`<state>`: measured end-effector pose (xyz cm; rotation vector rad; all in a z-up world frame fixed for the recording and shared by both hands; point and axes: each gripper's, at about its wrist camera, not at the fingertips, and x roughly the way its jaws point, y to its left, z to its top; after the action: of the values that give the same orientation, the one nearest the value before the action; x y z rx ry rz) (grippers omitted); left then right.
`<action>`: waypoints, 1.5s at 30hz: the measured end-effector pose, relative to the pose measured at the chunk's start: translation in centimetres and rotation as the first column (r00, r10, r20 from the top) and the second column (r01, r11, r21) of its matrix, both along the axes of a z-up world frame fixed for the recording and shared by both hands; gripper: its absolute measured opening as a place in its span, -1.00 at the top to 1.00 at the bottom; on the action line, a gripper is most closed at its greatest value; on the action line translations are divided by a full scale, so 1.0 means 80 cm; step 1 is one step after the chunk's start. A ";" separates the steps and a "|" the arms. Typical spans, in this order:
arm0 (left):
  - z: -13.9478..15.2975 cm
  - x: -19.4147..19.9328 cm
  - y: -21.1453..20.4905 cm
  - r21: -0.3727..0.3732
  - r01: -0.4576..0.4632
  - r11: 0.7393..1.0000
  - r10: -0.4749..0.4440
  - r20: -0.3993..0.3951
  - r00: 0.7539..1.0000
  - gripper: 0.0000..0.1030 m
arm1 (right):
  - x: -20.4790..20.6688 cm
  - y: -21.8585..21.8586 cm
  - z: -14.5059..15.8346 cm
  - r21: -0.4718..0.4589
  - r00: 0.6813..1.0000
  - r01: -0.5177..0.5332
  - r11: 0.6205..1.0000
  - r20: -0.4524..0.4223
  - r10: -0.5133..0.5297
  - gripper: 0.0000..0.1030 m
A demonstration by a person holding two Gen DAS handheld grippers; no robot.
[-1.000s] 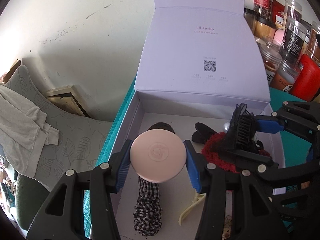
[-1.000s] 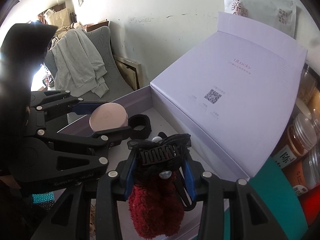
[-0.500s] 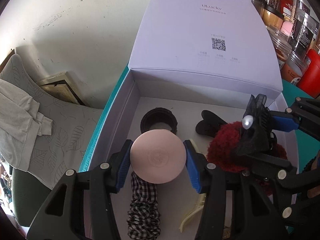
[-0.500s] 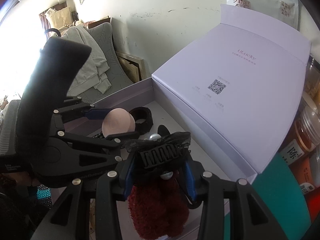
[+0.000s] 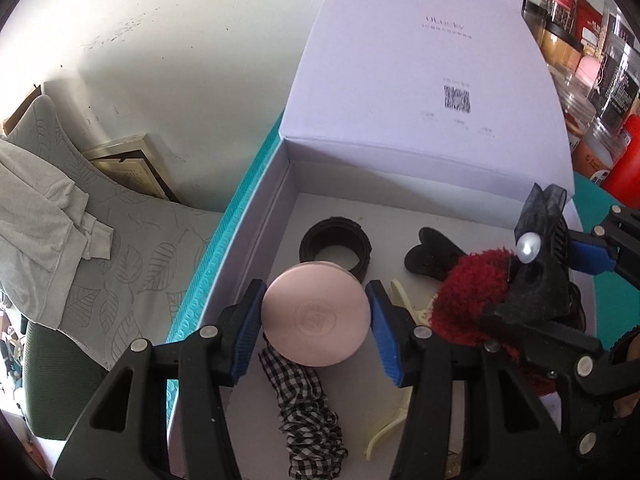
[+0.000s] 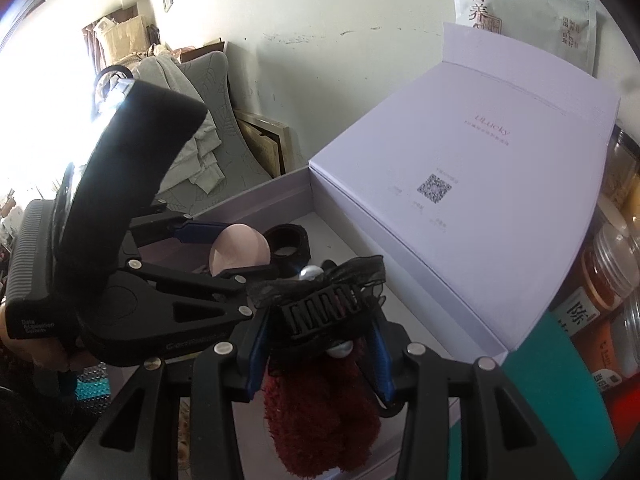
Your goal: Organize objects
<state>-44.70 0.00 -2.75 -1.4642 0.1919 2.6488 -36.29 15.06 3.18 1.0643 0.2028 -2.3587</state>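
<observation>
The round pink compact case (image 5: 316, 318) is hanging over the open lilac cardboard box (image 5: 256, 240), pinched edgewise by the left tongs (image 5: 316, 320) for lowering inside. Right tongs (image 6: 320, 340) are clamping a black toothed hair claw (image 6: 324, 308) above the box's red fuzzy scrunchie (image 6: 320, 412).

Left black plastic tool (image 5: 316, 322) with blue ribbed pads and silver screws; right black tool (image 6: 318, 342) alike; white lettering at 9 o'clock

In the open box (image 5: 256, 240), a velcro ring (image 5: 335, 245) lies near the back wall, a gingham scrunchie (image 5: 308, 412) in front of it, and a cream hair clip (image 5: 396, 412) right of the scrunchie. Jars (image 5: 592, 52) stand right of the raised lid (image 5: 420, 60), and a chair (image 5: 120, 248) sits left of the box.
</observation>
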 end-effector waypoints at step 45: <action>0.110 0.058 0.005 0.019 -0.080 0.997 0.081 -0.068 0.994 -0.53 | 0.044 0.042 0.056 0.014 0.983 0.175 0.985 -0.051 -0.174 -0.31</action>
<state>-40.03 0.39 6.07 -1.4060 0.1194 2.7595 -32.79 18.40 7.67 1.0716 0.1557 -2.5459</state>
